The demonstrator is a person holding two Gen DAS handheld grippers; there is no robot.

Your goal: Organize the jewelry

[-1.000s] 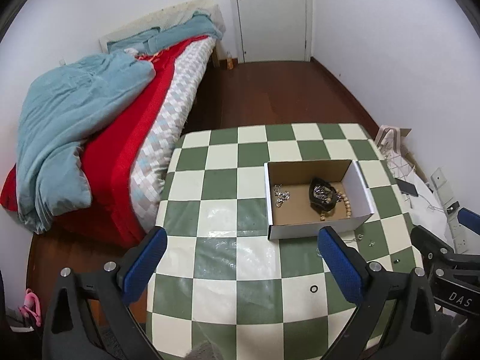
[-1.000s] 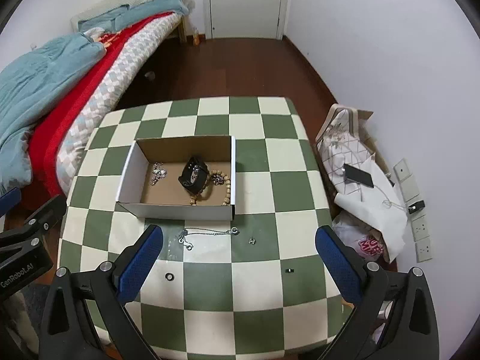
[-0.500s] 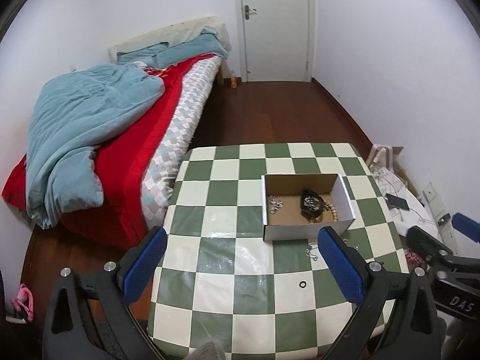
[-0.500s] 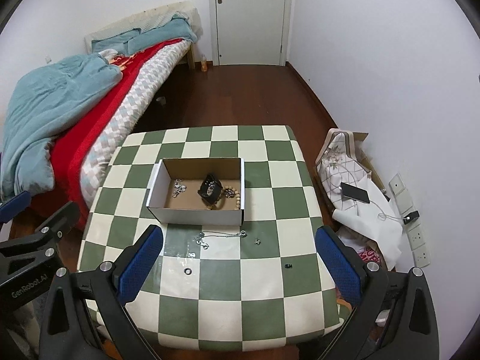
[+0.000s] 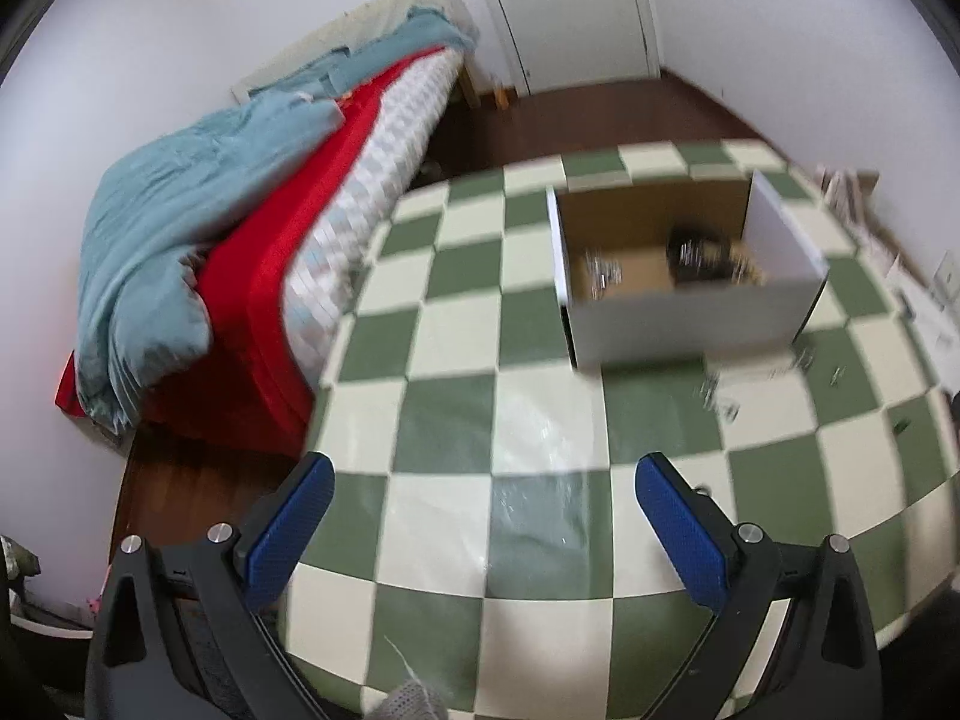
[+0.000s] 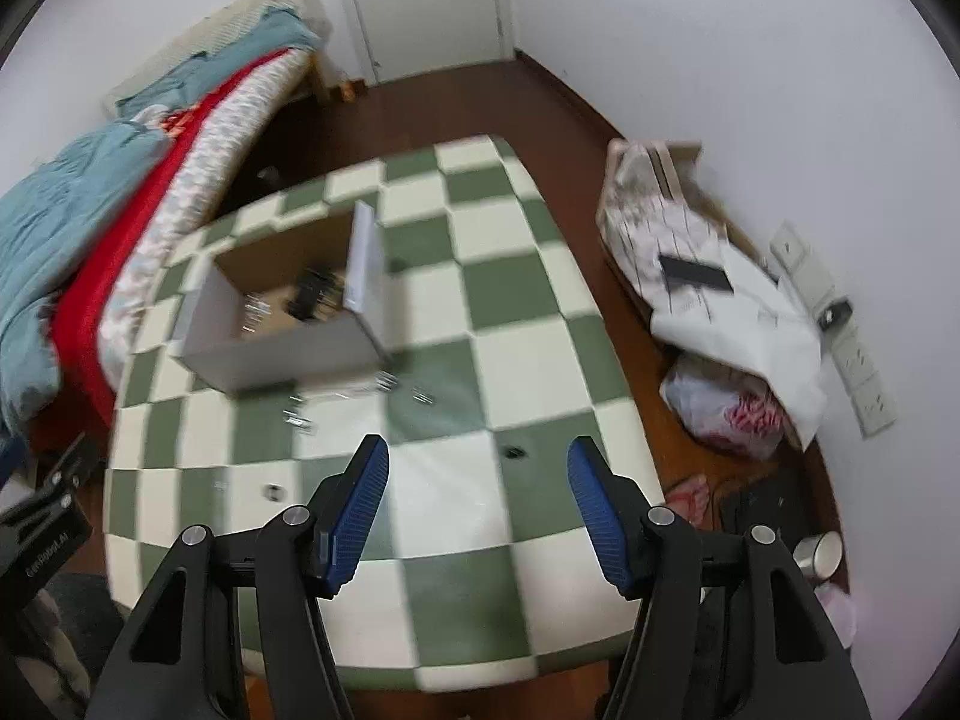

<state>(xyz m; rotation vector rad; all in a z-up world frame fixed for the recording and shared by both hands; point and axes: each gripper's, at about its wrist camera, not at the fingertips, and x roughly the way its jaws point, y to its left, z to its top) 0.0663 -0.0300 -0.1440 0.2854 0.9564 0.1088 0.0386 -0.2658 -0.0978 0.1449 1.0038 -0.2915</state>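
1. We hold both grippers above a table (image 5: pixel 540 420) covered in a green-and-cream checked cloth; both views are blurred.
2. Our left gripper (image 5: pixel 480 516) stands wide, its blue pads (image 5: pixel 678 531) far apart with nothing between them but bare cloth.
3. Our right gripper (image 6: pixel 477 498) is closing at this moment; its blue pads (image 6: pixel 360 504) are still well apart and hold nothing, with only the cloth seen between them.
4. An open cardboard box (image 5: pixel 690 324) with white outer walls sits on the table; in the right wrist view it (image 6: pixel 288 354) lies up and left of the right gripper.
5. Inside the box we make out a dark bundle of jewelry (image 5: pixel 696 252) toward the right side and a small silvery piece (image 5: pixel 600 273) toward the left; the blur hides what kind each is.
6. Loose on the cloth just in front of the box lie a thin silver chain (image 6: pixel 336 396) and a few small metal pieces (image 6: pixel 423 396); in the left wrist view they (image 5: pixel 720 402) show to the right of the gripper, near the box's front corner.
7. A small dark ring (image 6: pixel 514 452) lies on a cream square between the right gripper's fingertips and the box, apart from both. Another small ring (image 6: pixel 273 491) lies left of the left pad.
8. A bed with a red cover and blue quilt (image 5: pixel 198 210) stands beside the table, and bags and papers (image 6: pixel 720 324) are piled on the floor by the wall.
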